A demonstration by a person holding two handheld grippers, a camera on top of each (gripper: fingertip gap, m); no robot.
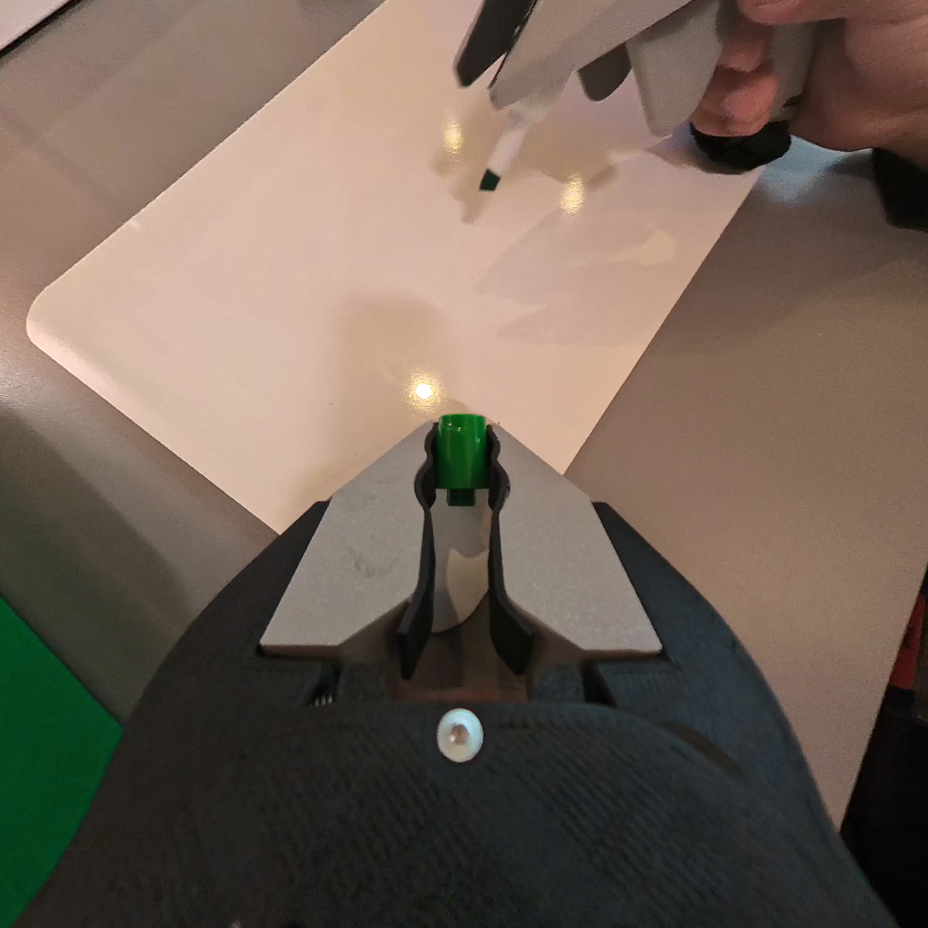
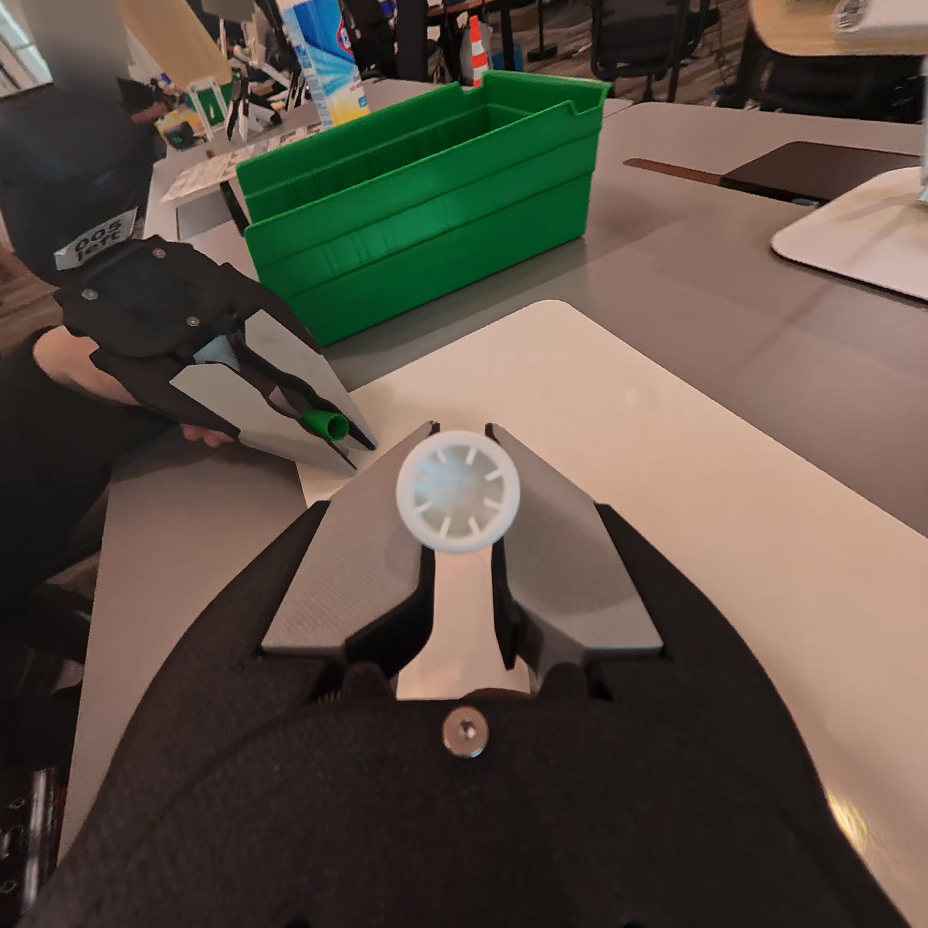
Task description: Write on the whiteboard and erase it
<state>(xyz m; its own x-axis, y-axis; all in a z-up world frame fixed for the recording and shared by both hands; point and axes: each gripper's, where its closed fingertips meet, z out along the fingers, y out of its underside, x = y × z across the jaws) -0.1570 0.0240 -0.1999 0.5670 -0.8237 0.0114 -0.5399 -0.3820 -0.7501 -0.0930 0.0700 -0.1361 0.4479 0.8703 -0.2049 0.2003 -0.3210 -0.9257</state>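
Right tongs (image 2: 462, 427) clamp the uncapped marker (image 1: 507, 145), left tongs (image 1: 461, 432) pinch its green cap (image 1: 461, 452), whiteboard (image 1: 281, 281) blank, so writing and erasing both remain.

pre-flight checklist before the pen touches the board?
1. Green plastic cap off the pen, clamped in the left tongs: ok.
2. White marker pen gripped in the right tongs: ok.
3. Dark green nib exposed, pointing down at the board: ok.
4. White rounded-corner whiteboard flat on the grey table, no marks showing: ok.
5. Nib touching the surface: cannot tell.
6. Eraser in view: not ok.
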